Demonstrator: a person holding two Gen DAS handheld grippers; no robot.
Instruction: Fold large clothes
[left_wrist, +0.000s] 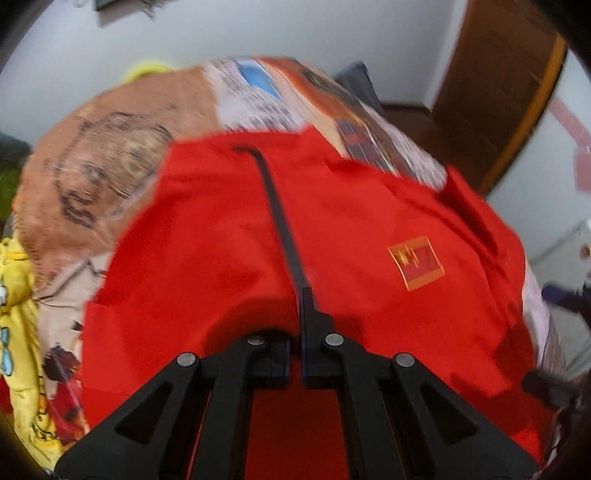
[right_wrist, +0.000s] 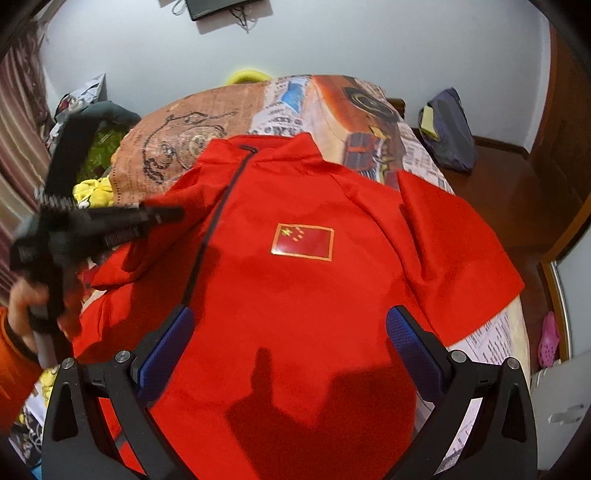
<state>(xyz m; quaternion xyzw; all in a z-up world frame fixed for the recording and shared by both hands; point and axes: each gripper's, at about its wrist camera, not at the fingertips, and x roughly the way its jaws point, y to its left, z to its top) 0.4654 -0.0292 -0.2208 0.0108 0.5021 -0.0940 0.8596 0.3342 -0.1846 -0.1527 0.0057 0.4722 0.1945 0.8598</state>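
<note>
A red zip jacket (right_wrist: 295, 295) with a flag patch (right_wrist: 303, 242) lies front up on the bed, collar at the far end; in the left wrist view the jacket (left_wrist: 221, 240) fills the middle, blurred. My left gripper (left_wrist: 295, 325) is shut over the black zip (left_wrist: 280, 221), and a fold of red cloth covers one fingertip, so it looks pinched. From the right wrist view the left gripper (right_wrist: 166, 214) is a blur over the jacket's left shoulder and sleeve (right_wrist: 122, 266). My right gripper (right_wrist: 291, 332) stands open above the jacket's lower front, nothing between its blue pads (right_wrist: 177, 343).
The bed's patterned sheet (right_wrist: 177, 133) runs to its far edge near the white wall. Yellow clothing (right_wrist: 92, 192) lies at the bed's left. A dark bag (right_wrist: 448, 129) and pink shoes (right_wrist: 548, 339) sit on the wooden floor at right. A hand (right_wrist: 22, 302) with an orange sleeve holds the left gripper.
</note>
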